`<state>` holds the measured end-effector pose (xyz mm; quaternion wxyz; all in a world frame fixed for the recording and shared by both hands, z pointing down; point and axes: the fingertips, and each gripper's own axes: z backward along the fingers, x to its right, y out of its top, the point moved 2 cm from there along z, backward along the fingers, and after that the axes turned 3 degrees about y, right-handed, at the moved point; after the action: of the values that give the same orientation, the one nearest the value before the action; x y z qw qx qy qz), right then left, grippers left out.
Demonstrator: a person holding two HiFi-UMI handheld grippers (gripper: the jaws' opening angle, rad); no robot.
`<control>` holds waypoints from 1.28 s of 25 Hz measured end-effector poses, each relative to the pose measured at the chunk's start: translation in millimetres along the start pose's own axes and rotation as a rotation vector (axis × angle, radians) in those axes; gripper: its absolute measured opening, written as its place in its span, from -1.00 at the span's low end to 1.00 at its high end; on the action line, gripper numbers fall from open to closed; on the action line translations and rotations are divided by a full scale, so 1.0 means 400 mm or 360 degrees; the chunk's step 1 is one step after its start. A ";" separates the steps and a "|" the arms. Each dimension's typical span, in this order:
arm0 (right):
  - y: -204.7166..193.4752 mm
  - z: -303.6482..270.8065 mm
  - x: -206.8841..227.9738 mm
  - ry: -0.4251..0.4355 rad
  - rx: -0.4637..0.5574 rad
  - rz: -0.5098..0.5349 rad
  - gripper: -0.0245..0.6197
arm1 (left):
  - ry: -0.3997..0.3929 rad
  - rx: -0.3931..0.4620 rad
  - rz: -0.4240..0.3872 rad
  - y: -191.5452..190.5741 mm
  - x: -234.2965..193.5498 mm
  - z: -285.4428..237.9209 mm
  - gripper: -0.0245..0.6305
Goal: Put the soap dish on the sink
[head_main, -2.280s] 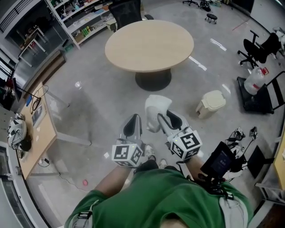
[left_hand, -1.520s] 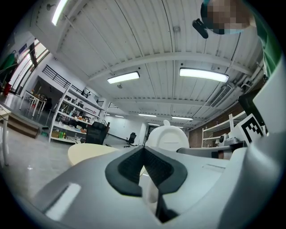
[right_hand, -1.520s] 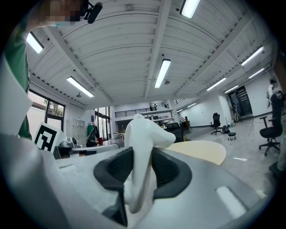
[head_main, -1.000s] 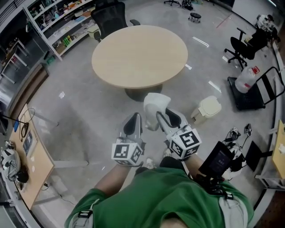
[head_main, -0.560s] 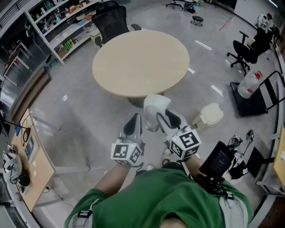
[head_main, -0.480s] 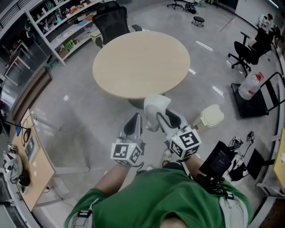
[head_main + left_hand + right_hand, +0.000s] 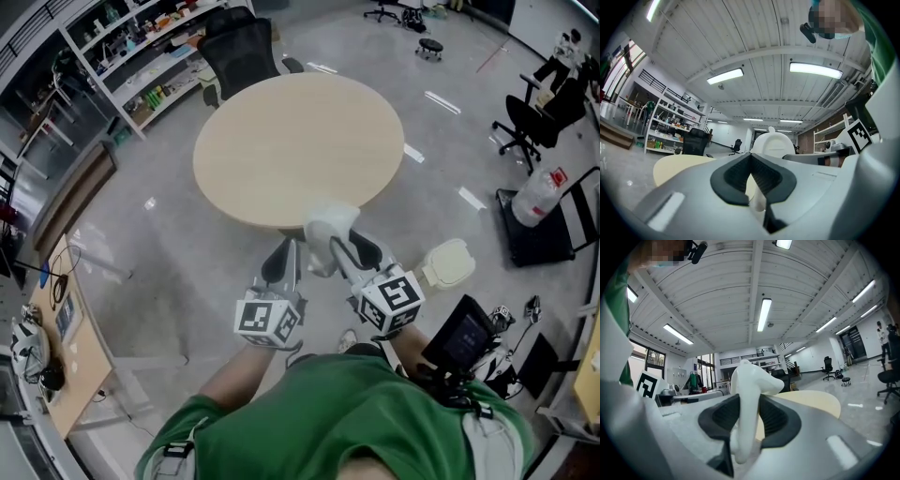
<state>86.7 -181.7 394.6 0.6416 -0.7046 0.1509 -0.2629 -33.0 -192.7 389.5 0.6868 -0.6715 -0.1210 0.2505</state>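
The white soap dish (image 7: 328, 223) is held on edge in my right gripper (image 7: 345, 251), whose jaws are shut on it. In the right gripper view the soap dish (image 7: 747, 380) stands clamped between the dark pads (image 7: 776, 420). My left gripper (image 7: 281, 261) rides beside it on the left, shut with nothing in it; its pads (image 7: 761, 176) meet in a V. From the left gripper view the soap dish (image 7: 774, 144) shows just to the right. Both grippers point level at the round beige table (image 7: 300, 141), with their tips over its near edge. No sink is in view.
A black office chair (image 7: 242, 47) and stocked shelves (image 7: 141, 47) stand beyond the table. A small cream bin (image 7: 448, 264) sits on the floor at the right, with a water jug (image 7: 542, 195) and chairs (image 7: 544, 103) farther right. A wooden desk (image 7: 66, 309) lines the left.
The person has walked toward the round table, which now lies just under the gripper tips. Both grippers keep the same pose, and the soap dish stays in the right one.
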 end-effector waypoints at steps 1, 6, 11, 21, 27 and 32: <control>-0.001 -0.005 0.017 0.0009 -0.0002 -0.0004 -0.53 | 0.0012 -0.0002 0.0000 -0.004 0.002 -0.015 -0.91; -0.009 -0.023 0.076 0.0056 -0.0012 -0.0023 -0.53 | 0.0072 0.0003 0.0012 -0.023 0.012 -0.060 -0.91; -0.011 -0.035 0.111 0.0089 -0.0024 -0.0043 -0.53 | 0.0116 -0.0004 0.0018 -0.032 0.016 -0.088 -0.91; -0.029 -0.093 0.160 0.0079 -0.0076 -0.0082 -0.53 | 0.0132 -0.0043 0.0036 -0.051 -0.021 -0.155 -0.91; -0.029 -0.155 0.198 0.0040 -0.0097 -0.0085 -0.53 | 0.0096 -0.0040 0.0082 -0.054 -0.067 -0.223 -0.91; -0.029 -0.228 0.230 0.0007 -0.0134 -0.0077 -0.53 | 0.0082 -0.0040 0.0108 -0.054 -0.125 -0.283 -0.91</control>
<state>109.0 -306.0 426.0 0.6045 -0.7338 0.1462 -0.2733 -14.5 -314.9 411.5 0.6724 -0.6900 -0.0835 0.2546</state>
